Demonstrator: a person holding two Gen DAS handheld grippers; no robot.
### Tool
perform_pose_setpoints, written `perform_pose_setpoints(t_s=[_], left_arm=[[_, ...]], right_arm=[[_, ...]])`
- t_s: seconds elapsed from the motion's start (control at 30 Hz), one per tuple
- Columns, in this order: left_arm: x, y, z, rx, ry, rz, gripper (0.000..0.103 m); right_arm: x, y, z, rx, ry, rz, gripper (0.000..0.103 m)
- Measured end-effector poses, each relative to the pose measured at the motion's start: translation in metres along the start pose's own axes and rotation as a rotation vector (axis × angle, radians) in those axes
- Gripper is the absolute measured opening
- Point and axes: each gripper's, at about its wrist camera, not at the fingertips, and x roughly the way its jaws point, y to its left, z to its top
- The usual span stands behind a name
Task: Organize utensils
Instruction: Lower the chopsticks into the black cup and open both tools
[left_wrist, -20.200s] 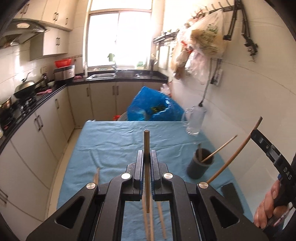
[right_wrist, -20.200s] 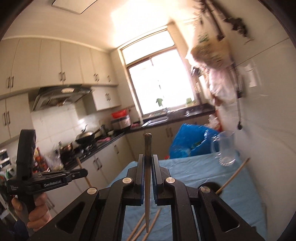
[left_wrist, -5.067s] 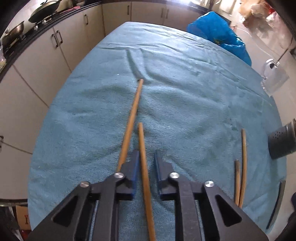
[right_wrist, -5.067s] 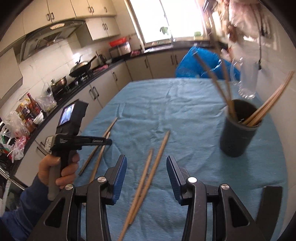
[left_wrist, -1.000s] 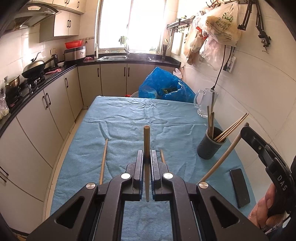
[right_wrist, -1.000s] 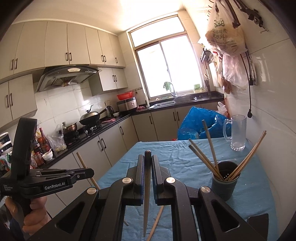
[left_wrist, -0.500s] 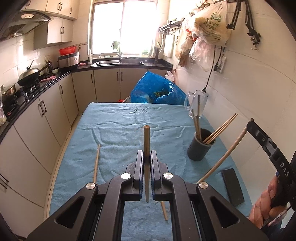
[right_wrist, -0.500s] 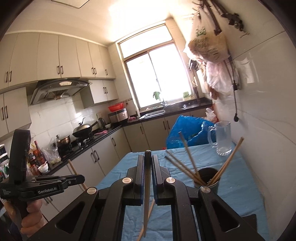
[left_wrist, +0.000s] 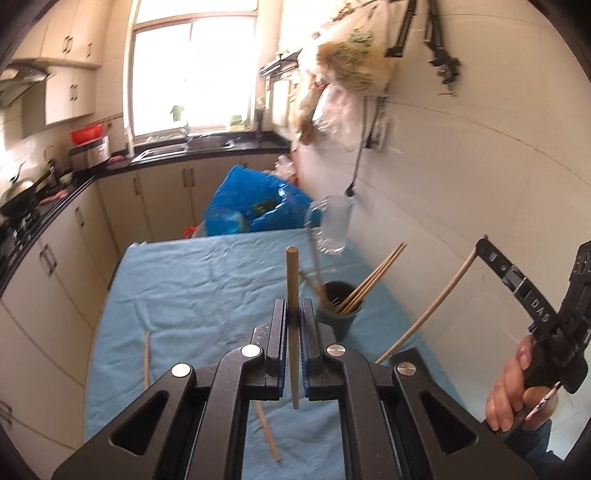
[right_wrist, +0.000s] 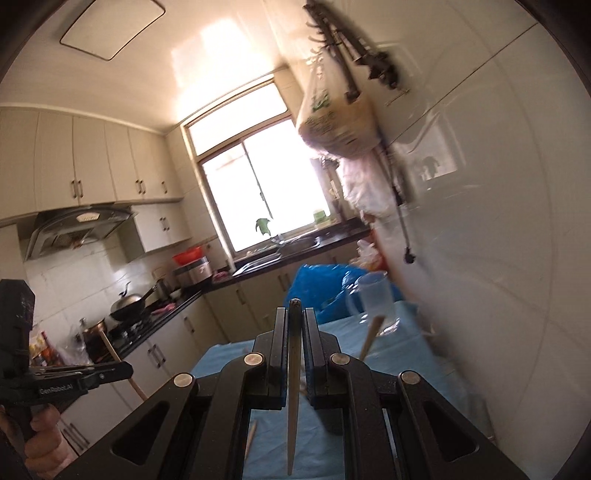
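Note:
My left gripper (left_wrist: 291, 317) is shut on a wooden chopstick (left_wrist: 291, 280) that stands upright between its pads. A dark holder cup (left_wrist: 338, 308) with several chopsticks in it stands on the blue cloth just right of that gripper. My right gripper (right_wrist: 294, 326) is shut on another chopstick (right_wrist: 293, 398), held high and tilted up; it also shows at the right of the left wrist view (left_wrist: 480, 245), its chopstick (left_wrist: 428, 306) slanting down toward the cup. Two loose chopsticks (left_wrist: 147, 358) (left_wrist: 267, 432) lie on the cloth.
A glass mug (left_wrist: 334, 229) stands behind the cup by the tiled wall. A blue plastic bag (left_wrist: 251, 210) sits at the table's far end. A black flat object (left_wrist: 410, 356) lies right of the cup. Cabinets and a stove line the left side.
Both grippers have moved toward the cup with their chopsticks. The left view now has the cup close beside its fingers; the right gripper has tilted upward, its view blurred.

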Motion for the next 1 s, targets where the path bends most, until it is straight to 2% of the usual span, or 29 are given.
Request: perform_pose_setpoints(t_s=[0.17,0.3,0.6,0.8,1.0], left_arm=[[0.005,-0.029,0.028,0.037,-0.024,-0.051,0.006],[0.013,-0.048,0.051,0.061,-0.051,-0.059,0.006],[0.064,-0.065,0.093,0.053,-0.086,-0.031,0.006],[0.109,-0.06,0.103,0.02,-0.068,-0.032,0.006],[0.155,-0.047,0.096,-0.011,-0.026,-0.026,0.006]], right_arm=[[-0.002,-0.007,0.021,-0.014,-0.049,-0.028,0.008],[0.002,-0.011,0.034,-0.026,-0.079,-0.041,0.008],[0.033,-0.022,0.049,-0.021,-0.104,-0.074,0.008],[0.064,-0.022,0.051,-0.045,-0.104,-0.095,0.008],[0.096,-0.023,0.036,-0.062,-0.045,-0.09,0.008]])
